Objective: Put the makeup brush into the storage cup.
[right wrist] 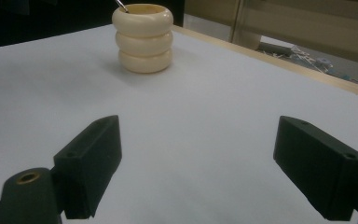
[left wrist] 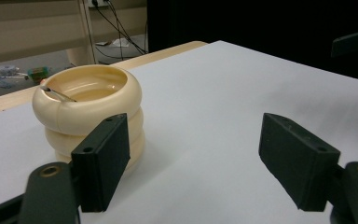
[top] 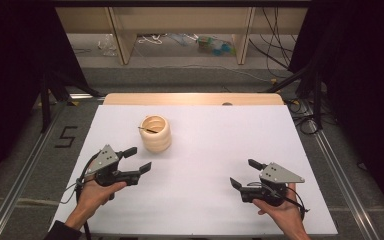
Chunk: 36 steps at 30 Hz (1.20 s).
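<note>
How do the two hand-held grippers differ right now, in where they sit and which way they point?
The left gripper sits close beside the cream ribbed cup, while the right gripper is well away from it, over bare white table. The left gripper's fingers point toward the right and the far side, whereas the right gripper's point toward the left and the far side. Both are black with a grey plate on top, both stand open with nothing between their fingers, and each is held in one hand.

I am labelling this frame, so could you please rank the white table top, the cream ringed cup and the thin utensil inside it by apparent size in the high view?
1. White table top, by far the largest.
2. Cream ringed cup.
3. Thin utensil leaning inside the cup, a small sliver at its rim.
</note>
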{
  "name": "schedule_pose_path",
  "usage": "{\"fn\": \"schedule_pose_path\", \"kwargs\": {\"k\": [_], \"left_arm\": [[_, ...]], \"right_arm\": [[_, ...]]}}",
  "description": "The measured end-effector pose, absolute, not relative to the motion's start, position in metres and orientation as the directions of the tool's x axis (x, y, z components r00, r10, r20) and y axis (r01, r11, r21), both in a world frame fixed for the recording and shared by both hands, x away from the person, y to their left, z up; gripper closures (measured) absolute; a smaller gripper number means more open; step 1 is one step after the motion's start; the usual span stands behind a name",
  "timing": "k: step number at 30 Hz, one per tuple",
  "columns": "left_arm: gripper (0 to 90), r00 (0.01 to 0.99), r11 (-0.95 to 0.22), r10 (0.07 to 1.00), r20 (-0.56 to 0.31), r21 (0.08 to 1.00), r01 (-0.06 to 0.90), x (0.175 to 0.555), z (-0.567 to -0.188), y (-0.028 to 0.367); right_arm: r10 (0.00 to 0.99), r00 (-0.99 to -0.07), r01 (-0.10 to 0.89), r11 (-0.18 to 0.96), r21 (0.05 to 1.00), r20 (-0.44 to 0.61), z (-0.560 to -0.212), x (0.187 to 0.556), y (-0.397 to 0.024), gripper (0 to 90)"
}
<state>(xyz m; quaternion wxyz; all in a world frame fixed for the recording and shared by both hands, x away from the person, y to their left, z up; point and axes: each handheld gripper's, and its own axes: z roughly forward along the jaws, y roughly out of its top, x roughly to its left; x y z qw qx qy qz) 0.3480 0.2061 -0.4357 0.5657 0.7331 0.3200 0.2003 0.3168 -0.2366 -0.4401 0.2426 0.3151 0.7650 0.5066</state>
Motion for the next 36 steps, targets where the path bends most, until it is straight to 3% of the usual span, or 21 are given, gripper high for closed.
{"fn": "schedule_pose_path", "kwargs": {"k": [19,36], "left_arm": [[20.5,0.739,-0.203,0.674,-0.015,0.958,0.204,0.339,-0.446,0.206],[19.9,0.739,-0.184,0.674,-0.023,0.963,0.198,0.331,-0.45,0.205]], "right_arm": [[0.729,-0.683,0.234,0.275,0.933,-0.044,-0.439,0.315,-0.237,16.1],[0.733,-0.68,0.227,0.253,0.94,-0.033,-0.436,0.314,-0.239,16.1]]}}
